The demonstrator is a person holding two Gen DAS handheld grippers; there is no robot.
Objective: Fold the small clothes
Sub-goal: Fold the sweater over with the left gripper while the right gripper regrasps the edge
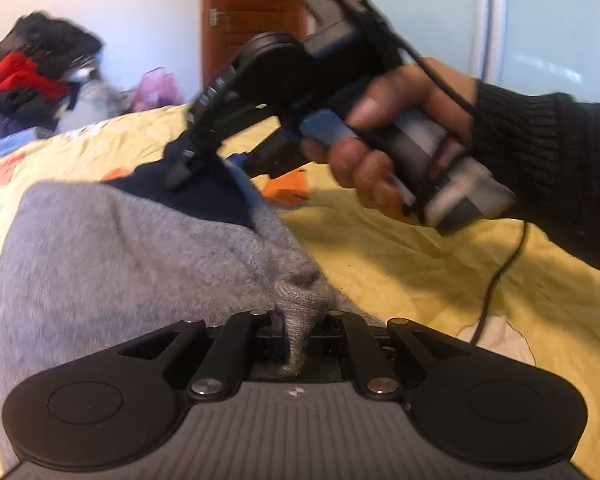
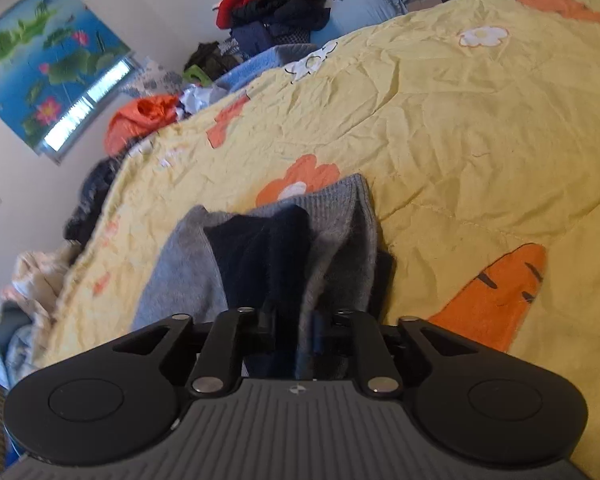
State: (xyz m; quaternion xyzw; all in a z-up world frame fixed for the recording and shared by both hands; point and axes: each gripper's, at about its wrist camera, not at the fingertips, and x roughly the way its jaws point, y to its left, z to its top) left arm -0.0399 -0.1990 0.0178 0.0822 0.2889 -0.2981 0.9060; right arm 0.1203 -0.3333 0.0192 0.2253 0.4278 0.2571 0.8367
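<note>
A small grey knit garment (image 1: pixel 120 248) with a navy part lies partly lifted over a yellow flowered bed cover (image 1: pixel 400 264). At the bottom of the left wrist view, my left gripper (image 1: pixel 296 328) is shut on a bunched grey edge of it. Farther up in that view, a hand (image 1: pixel 380 152) in a black sleeve holds my right gripper (image 1: pixel 180 168), whose tips pinch the raised navy part. In the right wrist view, the right gripper (image 2: pixel 304 328) has navy and grey cloth (image 2: pixel 260 248) bunched between its jaws. The garment hangs forward onto the bed cover (image 2: pixel 460 140).
A heap of red and dark clothes (image 1: pixel 32 76) sits beyond the bed's far edge, with a wooden door (image 1: pixel 256 12) behind it. A black cable (image 1: pixel 500 280) trails over the cover. More clothes (image 2: pixel 276 0) and an orange garment (image 2: pixel 140 120) lie past the bed's edge.
</note>
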